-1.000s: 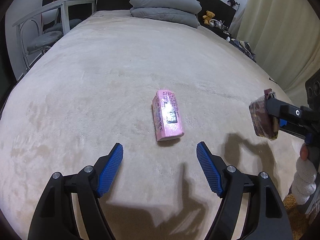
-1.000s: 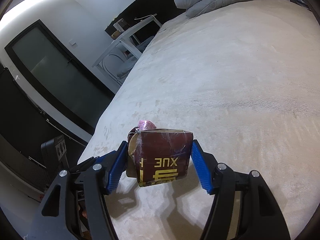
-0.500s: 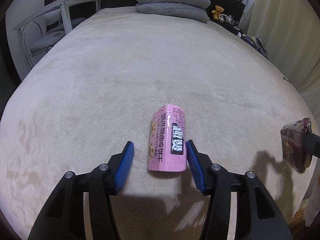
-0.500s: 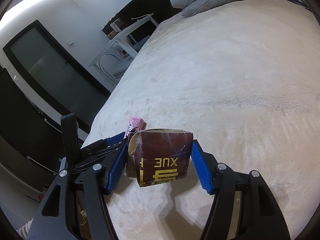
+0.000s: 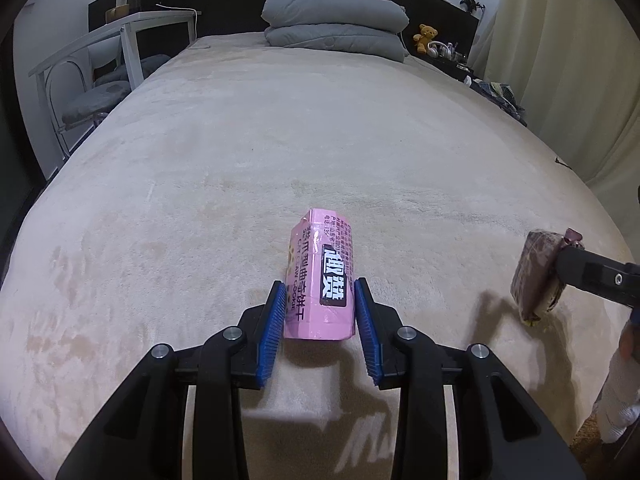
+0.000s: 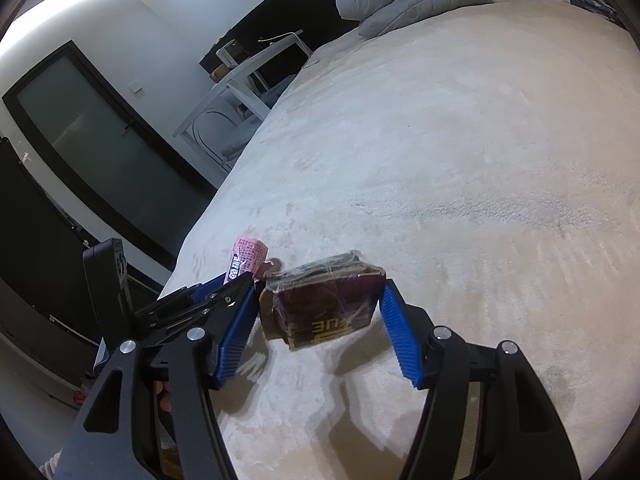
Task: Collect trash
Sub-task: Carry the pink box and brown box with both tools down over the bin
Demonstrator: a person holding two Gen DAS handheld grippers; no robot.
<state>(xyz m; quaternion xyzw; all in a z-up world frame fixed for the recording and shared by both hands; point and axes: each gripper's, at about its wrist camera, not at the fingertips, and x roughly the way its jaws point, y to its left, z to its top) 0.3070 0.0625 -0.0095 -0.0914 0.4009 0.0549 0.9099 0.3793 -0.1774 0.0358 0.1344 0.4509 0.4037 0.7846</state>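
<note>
A pink cookie box [image 5: 322, 280] sits between the blue pads of my left gripper [image 5: 320, 300], which is shut on it and holds it above the beige bed cover [image 5: 280, 140]. It also shows in the right wrist view [image 6: 246, 258]. My right gripper [image 6: 320, 312] is shut on a dark brown wrapped packet [image 6: 324, 304], tilted, just above the bed near its front edge. That packet shows at the right of the left wrist view [image 5: 536, 276].
Folded grey pillows [image 5: 334, 20] lie at the head of the bed. A white table and chair [image 5: 100, 68] stand to the left. A cluttered shelf with a teddy bear [image 5: 426, 34] and curtains are on the right. A dark door [image 6: 92, 128] is left of the bed.
My left gripper moved forward over the pink box, closed on it and lifted its near end. My right gripper tilted the brown packet and moved closer to the left gripper.
</note>
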